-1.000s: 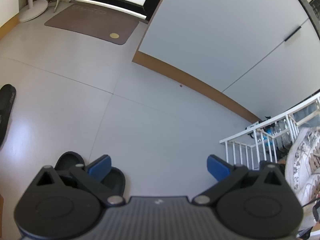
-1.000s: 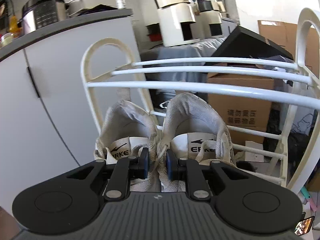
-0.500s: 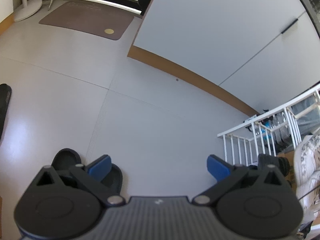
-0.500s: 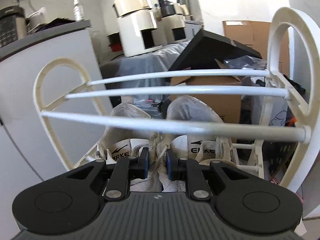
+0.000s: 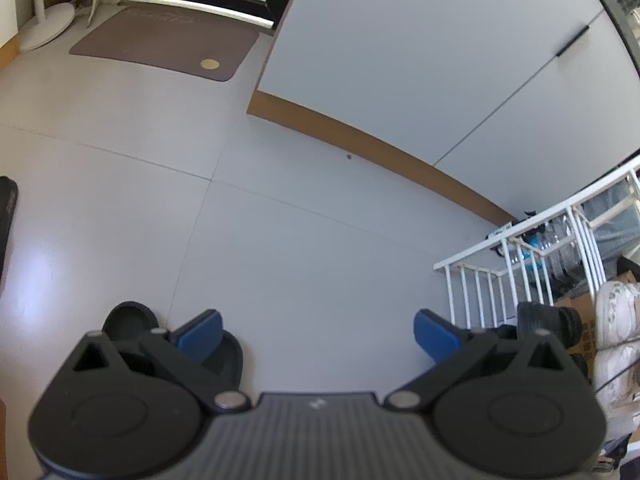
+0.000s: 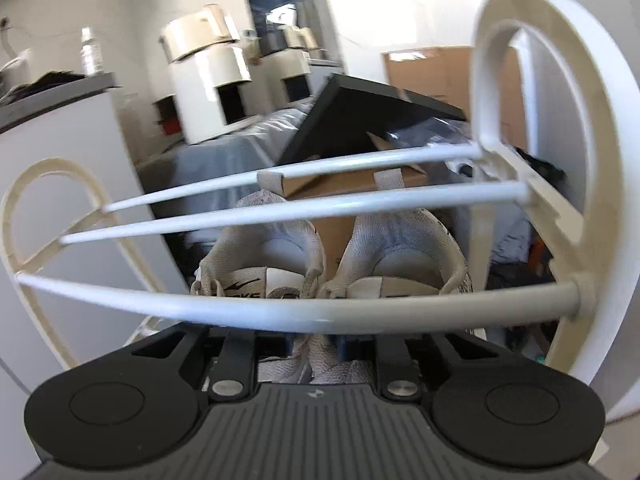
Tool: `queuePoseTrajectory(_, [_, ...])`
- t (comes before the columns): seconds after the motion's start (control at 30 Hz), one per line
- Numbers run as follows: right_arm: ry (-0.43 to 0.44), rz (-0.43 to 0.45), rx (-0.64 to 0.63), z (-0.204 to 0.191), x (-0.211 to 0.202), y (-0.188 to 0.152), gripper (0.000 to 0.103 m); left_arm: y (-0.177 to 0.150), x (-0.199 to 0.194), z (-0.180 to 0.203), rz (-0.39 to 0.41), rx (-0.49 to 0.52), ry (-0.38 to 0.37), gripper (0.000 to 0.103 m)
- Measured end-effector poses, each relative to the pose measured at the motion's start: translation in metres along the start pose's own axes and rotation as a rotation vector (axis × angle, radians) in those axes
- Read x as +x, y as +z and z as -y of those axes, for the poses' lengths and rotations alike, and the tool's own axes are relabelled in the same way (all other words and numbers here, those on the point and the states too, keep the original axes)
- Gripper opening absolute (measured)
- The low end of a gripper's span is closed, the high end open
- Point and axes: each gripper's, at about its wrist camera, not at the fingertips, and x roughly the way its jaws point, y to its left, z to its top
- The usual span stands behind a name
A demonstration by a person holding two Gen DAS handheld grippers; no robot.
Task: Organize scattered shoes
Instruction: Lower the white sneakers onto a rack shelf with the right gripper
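Left wrist view: the left gripper [image 5: 316,330] hangs above pale floor tiles [image 5: 280,248], its blue-padded fingers [image 5: 200,330] spread wide with nothing between them. A pair of black slippers [image 5: 128,316] lies on the floor at about 8 o'clock, partly hidden under the left finger. Another dark shoe [image 5: 7,216] is cut off by the frame edge at 9 o'clock. A brown doormat [image 5: 160,42] sits at 11 o'clock before a dark-framed doorway, and a grey cabinet [image 5: 440,60] with a tan baseboard fills the 1 o'clock area. At 3 to 4 o'clock stands the white shoe rack [image 5: 540,256], with the white sneakers [image 5: 612,320] showing at its right edge.

Right wrist view: the right gripper [image 6: 316,346] reaches in under the rack's lowest white bar [image 6: 280,310], which crosses in front of the fingers and hides most of them. Its jaws are opening, with the inner collars of the two white sneakers [image 6: 316,280] between the fingers; whether the pads press on the fabric cannot be told. The pair sits side by side inside the shoe rack [image 6: 508,92], at the centre of the frame, heels towards the camera. A cardboard box [image 6: 340,184] stands behind at 12 o'clock, and white appliances [image 6: 208,80] at 11 o'clock.
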Motion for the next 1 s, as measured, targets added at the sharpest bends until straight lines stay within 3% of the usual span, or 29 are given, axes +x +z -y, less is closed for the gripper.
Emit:
queuePoseTrajectory(0.07, [-0.022,0.08,-0.104,-0.009,-0.004,-0.004,0.03,-0.002,-0.008,-0.009,0.001,-0.004,0.005,0.103])
queuePoseTrajectory(0.13, [0.004,0.087,-0.11,-0.008,-0.005,-0.005,0.054,0.002,-0.016,-0.01,0.001,-0.013,0.008,0.103])
queuePoseTrajectory(0.23, [0.052,0.099,-0.121,-0.006,-0.012,-0.006,0.07,0.001,-0.021,-0.006,0.007,-0.011,0.019,0.103])
queuePoseTrajectory(0.4, [0.1,0.103,-0.152,-0.011,-0.029,-0.01,0.085,-0.004,-0.021,-0.001,-0.008,-0.007,0.005,0.103])
queuePoseTrajectory(0.73, [0.226,0.067,-0.218,-0.011,-0.089,-0.022,0.091,-0.006,-0.038,-0.014,0.014,0.009,0.011,0.103])
queuePoseTrajectory(1.0, [0.307,0.022,-0.229,0.014,-0.137,-0.053,0.091,-0.009,-0.052,-0.009,0.052,-0.006,0.045,0.103])
